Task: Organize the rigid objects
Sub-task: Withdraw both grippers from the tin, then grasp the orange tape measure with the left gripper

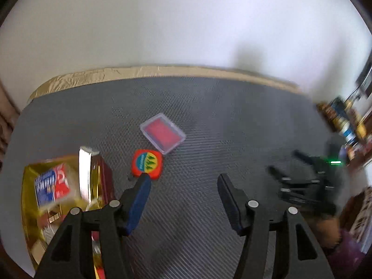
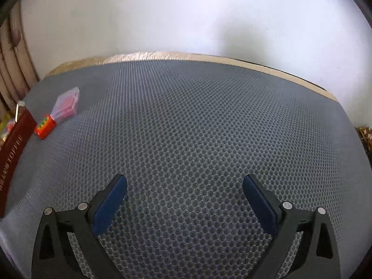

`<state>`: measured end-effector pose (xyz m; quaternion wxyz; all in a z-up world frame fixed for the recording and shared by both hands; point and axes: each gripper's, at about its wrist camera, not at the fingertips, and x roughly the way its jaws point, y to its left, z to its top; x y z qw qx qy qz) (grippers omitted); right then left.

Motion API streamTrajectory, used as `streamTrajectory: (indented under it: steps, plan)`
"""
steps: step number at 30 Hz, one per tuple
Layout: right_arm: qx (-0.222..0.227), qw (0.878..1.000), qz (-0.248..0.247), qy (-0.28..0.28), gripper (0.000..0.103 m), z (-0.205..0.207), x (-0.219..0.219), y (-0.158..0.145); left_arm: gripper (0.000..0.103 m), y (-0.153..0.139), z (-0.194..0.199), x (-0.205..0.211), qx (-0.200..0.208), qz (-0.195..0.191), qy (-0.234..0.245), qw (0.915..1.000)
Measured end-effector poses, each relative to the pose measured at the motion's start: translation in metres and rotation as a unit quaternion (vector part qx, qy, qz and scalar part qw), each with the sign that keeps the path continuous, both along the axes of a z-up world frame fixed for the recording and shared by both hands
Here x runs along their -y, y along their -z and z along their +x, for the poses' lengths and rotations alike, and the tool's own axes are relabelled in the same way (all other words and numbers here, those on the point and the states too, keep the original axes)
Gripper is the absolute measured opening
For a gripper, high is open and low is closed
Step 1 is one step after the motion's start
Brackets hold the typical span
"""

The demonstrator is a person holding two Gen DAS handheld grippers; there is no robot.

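A small orange-red square block (image 1: 147, 164) with a blue and yellow label lies on the grey mat. Just behind it is a clear plastic case (image 1: 162, 133) with red contents. My left gripper (image 1: 183, 179) is open with nothing between its fingers; its left fingertip (image 1: 144, 186) sits at the block's near edge. My right gripper (image 2: 184, 180) stands wide open over bare mat, and appears blurred at the right as the right gripper (image 1: 283, 160) in the left wrist view. From the right wrist view the block (image 2: 45, 126) and case (image 2: 66, 104) are far left.
A dark red box (image 1: 105, 176) lined in gold holds a blue and red packet (image 1: 51, 186) at the left; the same box (image 2: 16, 148) shows in the right wrist view. The honeycomb mat (image 2: 197, 121) ends at a tan table edge (image 1: 162, 69) below a white wall. Shelf clutter (image 1: 344, 121) stands at right.
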<state>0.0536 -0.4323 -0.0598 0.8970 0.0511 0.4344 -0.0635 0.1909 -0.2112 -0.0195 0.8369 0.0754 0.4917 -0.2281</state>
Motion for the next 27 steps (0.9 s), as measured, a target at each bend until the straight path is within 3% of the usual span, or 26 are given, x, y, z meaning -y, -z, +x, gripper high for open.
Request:
streamTrajectory:
  steps: [6, 17, 20, 25, 27]
  plan:
    - [-0.004, 1.000, 0.016, -0.014, 0.100, -0.008, 0.008, -0.001, 0.061, 0.035, 0.037, 0.015, -0.019, 0.049, 0.010, 0.9985]
    - [-0.003, 0.999, 0.025, -0.023, 0.100, 0.002, 0.005, 0.002, 0.061, 0.074, 0.079, 0.002, -0.069, 0.072, 0.001, 0.9950]
    - [-0.004, 0.999, 0.027, -0.023, 0.100, 0.003, 0.005, 0.002, 0.061, 0.077, 0.084, 0.003, -0.060, 0.073, 0.006, 0.9955]
    - [-0.005, 0.999, 0.029, -0.023, 0.100, 0.007, 0.006, 0.004, 0.061, 0.088, 0.083, 0.014, -0.034, 0.112, 0.028, 0.9927]
    - [-0.005, 0.999, 0.029, -0.022, 0.100, 0.007, 0.006, 0.004, 0.058, 0.087, 0.083, 0.012, -0.028, 0.104, 0.021, 0.9940]
